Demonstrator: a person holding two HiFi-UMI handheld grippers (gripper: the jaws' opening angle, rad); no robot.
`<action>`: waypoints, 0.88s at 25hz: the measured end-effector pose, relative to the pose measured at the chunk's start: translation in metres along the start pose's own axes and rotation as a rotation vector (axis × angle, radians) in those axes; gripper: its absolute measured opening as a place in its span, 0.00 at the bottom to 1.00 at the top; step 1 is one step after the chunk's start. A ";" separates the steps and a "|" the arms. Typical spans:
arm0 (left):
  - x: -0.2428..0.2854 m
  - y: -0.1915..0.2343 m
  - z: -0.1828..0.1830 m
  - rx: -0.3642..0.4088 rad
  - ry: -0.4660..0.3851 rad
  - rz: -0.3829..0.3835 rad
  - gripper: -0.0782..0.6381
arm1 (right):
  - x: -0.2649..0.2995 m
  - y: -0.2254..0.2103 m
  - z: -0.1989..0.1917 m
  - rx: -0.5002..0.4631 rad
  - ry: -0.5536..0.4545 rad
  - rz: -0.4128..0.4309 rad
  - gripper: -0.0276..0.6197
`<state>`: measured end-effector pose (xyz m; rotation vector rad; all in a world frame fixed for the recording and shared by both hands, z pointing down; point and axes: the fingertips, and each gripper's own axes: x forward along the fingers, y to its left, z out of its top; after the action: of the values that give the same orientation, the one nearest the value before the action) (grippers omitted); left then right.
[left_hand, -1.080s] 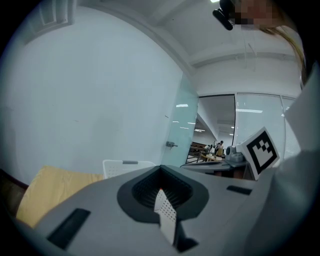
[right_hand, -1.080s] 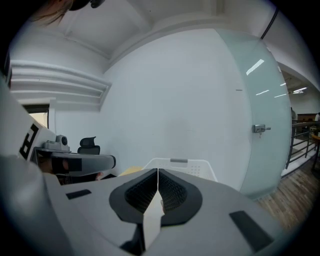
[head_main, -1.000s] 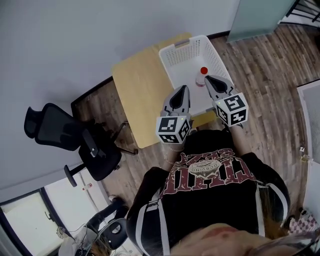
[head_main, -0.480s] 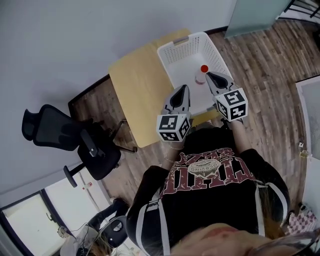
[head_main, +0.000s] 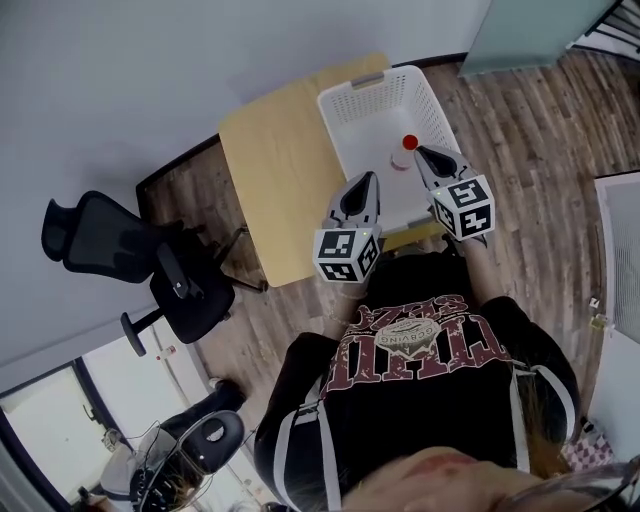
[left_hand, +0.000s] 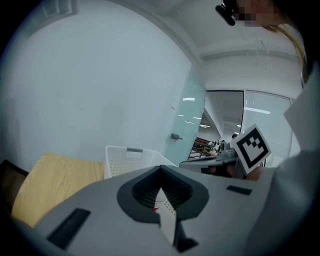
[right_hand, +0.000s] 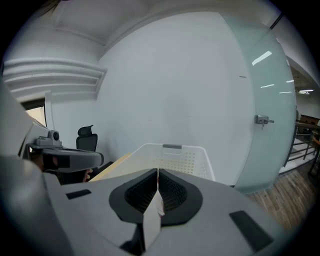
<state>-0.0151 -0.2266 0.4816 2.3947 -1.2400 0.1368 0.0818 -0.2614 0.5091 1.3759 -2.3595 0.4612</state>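
1. Only the head view shows the bottle (head_main: 403, 153). It is clear with a red cap and stands upright in the white basket (head_main: 336, 128), just left of the right gripper (head_main: 422, 152) tip and ahead-right of the left gripper (head_main: 366, 180).
2. The gripper views look out level and miss the basket's inside. The left gripper view gets the basket (left_hand: 125, 159) rim ahead, and the right gripper's marker cube (left_hand: 252, 145) off to its right.
3. The right gripper view gets the basket (right_hand: 175, 154) straight ahead and low, with the left gripper's body showing at its left.
4. Light wood table (head_main: 270, 180) under both grippers; the basket sits on its right half. In the left gripper view the bare table (left_hand: 50, 180) lies ahead-left.
5. Room: plank floor (head_main: 520, 120), plain white wall (right_hand: 175, 90) ahead, glass door (right_hand: 270, 110) ahead-right. A black office chair (head_main: 110, 250) stands well left of the left gripper.
6. Left gripper (left_hand: 160, 180): jaws pressed together, nothing pinched, touching nothing.
7. Right gripper (right_hand: 158, 182): jaws pressed together, nothing between them, touching nothing.
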 end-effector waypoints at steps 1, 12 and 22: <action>0.002 0.000 -0.001 0.000 0.004 0.005 0.18 | 0.001 -0.002 -0.001 -0.002 0.009 0.005 0.07; 0.009 0.009 -0.011 -0.027 0.026 0.062 0.17 | 0.018 -0.008 -0.008 -0.023 0.085 0.052 0.07; 0.010 0.008 -0.012 -0.024 0.029 0.051 0.18 | 0.027 -0.009 -0.009 -0.039 0.099 0.046 0.08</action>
<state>-0.0144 -0.2332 0.4983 2.3332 -1.2821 0.1708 0.0789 -0.2816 0.5305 1.2544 -2.3123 0.4821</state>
